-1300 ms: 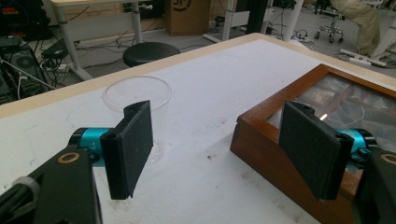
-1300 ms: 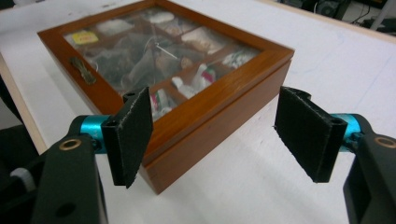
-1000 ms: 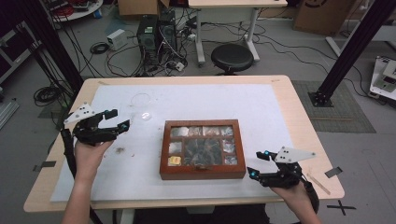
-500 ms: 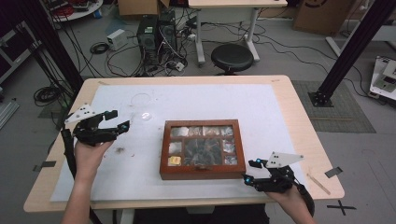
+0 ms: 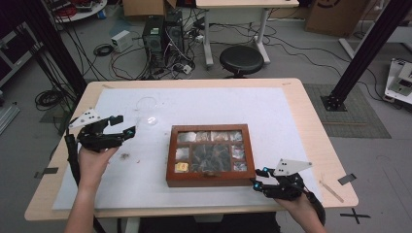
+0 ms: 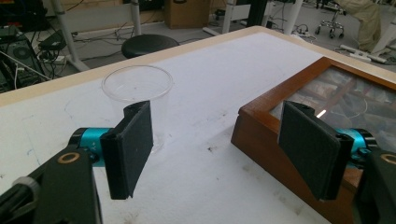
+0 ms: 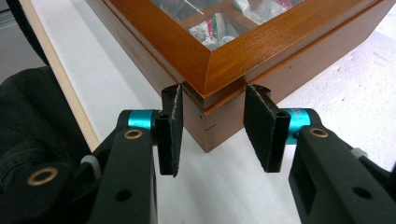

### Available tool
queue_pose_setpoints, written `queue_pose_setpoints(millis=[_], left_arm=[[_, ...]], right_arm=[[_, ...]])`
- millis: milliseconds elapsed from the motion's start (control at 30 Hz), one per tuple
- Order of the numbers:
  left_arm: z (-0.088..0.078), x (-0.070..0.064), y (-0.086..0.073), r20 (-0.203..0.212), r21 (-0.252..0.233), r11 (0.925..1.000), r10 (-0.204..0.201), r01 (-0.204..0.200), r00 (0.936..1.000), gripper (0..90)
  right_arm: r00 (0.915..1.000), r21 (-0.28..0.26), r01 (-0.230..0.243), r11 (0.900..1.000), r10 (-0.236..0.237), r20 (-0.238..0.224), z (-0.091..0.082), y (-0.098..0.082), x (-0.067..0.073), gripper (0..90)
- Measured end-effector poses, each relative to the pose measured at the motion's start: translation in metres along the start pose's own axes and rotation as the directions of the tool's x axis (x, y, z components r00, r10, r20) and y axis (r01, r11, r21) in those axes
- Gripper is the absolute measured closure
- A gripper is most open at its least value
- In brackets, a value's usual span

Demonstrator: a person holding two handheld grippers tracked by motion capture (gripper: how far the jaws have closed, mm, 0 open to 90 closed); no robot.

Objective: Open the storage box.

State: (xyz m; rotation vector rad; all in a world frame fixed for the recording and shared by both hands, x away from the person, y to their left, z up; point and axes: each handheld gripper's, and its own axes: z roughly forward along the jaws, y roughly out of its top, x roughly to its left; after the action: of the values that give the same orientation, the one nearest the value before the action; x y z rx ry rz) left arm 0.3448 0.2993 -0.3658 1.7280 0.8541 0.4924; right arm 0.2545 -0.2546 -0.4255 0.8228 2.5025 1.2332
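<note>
A wooden box with a glass lid and several compartments sits mid-table. My right gripper is at its near right corner. In the right gripper view the jaws of the right gripper straddle that corner of the box. They have just been closing, and the pad tips stand right at the lid's two flanks, with gaps further back. My left gripper hovers open and empty left of the box. In its own view the left gripper has a clear plastic cup behind its left pad.
The clear cup stands on the white mat between my left gripper and the box. A dark speck lies on the mat by my left hand. Table edges are close to both hands. A stool and cables are on the floor beyond.
My right gripper has shifted a little left and toward the front edge, onto the box's near right corner, and its jaws have narrowed. The left gripper has stayed put.
</note>
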Motion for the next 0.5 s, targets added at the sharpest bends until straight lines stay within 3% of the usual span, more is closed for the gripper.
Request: queue_pose_setpoints(millis=[500], left_arm=[[0.0016,-0.0002,-0.0005,-0.004,0.005,0.9999,-0.009,0.009,0.9999,26.7]], right_arm=[[0.9995,-0.041,0.017,0.999,-0.016,0.028,-0.0054,0.0017,0.0039,61.9]])
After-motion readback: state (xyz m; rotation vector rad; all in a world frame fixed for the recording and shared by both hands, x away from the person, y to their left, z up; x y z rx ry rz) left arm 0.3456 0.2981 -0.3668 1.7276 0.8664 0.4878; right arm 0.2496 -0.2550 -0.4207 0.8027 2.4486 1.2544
